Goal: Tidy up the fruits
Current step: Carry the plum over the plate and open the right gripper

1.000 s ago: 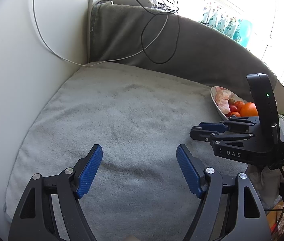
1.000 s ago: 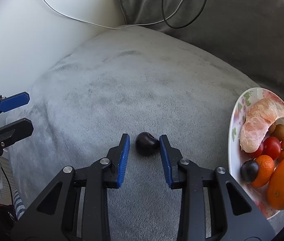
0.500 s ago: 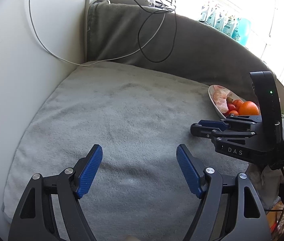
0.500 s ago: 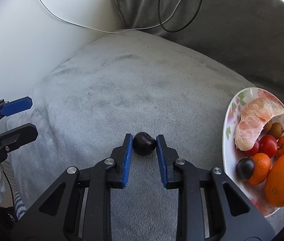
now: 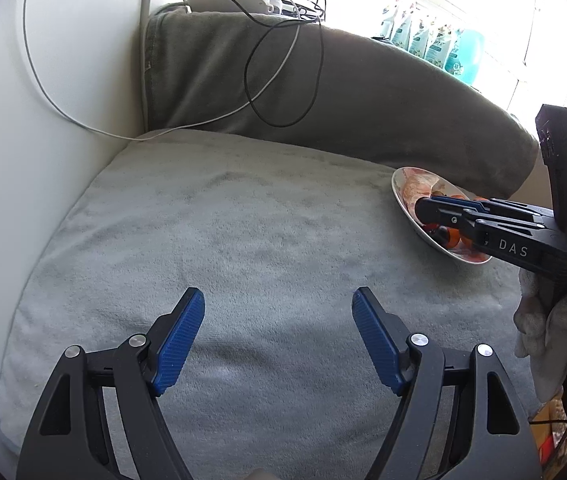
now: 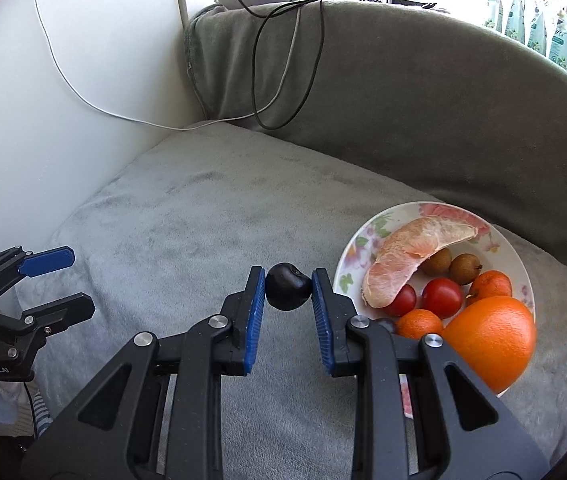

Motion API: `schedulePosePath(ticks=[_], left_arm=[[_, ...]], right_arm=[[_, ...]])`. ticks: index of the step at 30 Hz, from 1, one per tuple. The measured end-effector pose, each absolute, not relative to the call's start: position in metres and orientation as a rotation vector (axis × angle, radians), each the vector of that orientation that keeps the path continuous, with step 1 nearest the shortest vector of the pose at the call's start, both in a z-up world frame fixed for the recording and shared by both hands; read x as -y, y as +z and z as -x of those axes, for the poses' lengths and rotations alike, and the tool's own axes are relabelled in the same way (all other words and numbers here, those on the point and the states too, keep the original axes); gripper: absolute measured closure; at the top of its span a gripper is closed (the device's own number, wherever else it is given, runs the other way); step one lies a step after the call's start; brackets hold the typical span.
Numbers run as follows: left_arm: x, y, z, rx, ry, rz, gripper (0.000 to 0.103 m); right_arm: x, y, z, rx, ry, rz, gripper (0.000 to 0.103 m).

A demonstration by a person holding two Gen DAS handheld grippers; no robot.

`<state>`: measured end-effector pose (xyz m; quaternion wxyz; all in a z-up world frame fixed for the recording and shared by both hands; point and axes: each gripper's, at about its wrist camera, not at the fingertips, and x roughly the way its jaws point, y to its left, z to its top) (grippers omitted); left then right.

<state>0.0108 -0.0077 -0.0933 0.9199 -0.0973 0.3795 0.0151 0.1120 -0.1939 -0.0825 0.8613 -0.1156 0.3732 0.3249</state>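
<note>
We see a grey plush blanket [image 6: 211,216] spread over a cushioned seat, and a darker grey blanket [image 6: 423,92] draped over the backrest behind it. A white wall [image 6: 63,80] closes the left side, with a thin white cable [image 6: 83,98] running down it and a black cable [image 6: 283,80] looping over the backrest.

On the right of the seat lies a floral plate [image 6: 367,236] with fruit in it. The biggest piece is a large orange [image 6: 491,340] at the near rim, then a peeled pomelo segment [image 6: 411,256] lying across the middle. Two mandarins [image 6: 489,285] sit near the orange, two cherry tomatoes [image 6: 442,298] lie against the pomelo, and two small brown fruits [image 6: 463,268] rest behind them.

Our right gripper [image 6: 288,292] has its blue-padded fingers [image 6: 257,308] clenched around a dark plum [image 6: 287,286], which we hold above the grey blanket, just to the left of the plate's rim. In the left wrist view, this gripper [image 5: 435,210] reaches in front of the plate [image 5: 407,208].

Our left gripper [image 5: 279,320] hangs over the bare blanket [image 5: 243,220] with its fingers [image 5: 181,336] spread wide and nothing between them; it sits well apart from the plate, at the left edge of the right wrist view [image 6: 59,280].
</note>
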Motion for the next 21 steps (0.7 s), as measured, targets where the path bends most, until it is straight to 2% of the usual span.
schedulePosePath(ticks=[21], left_arm=[[0.037, -0.089, -0.025, -0.784, -0.021, 0.149, 0.027]], right_arm=[[0.262, -0.056, -0.146, -0.707, 0.505, 0.181, 0.078]])
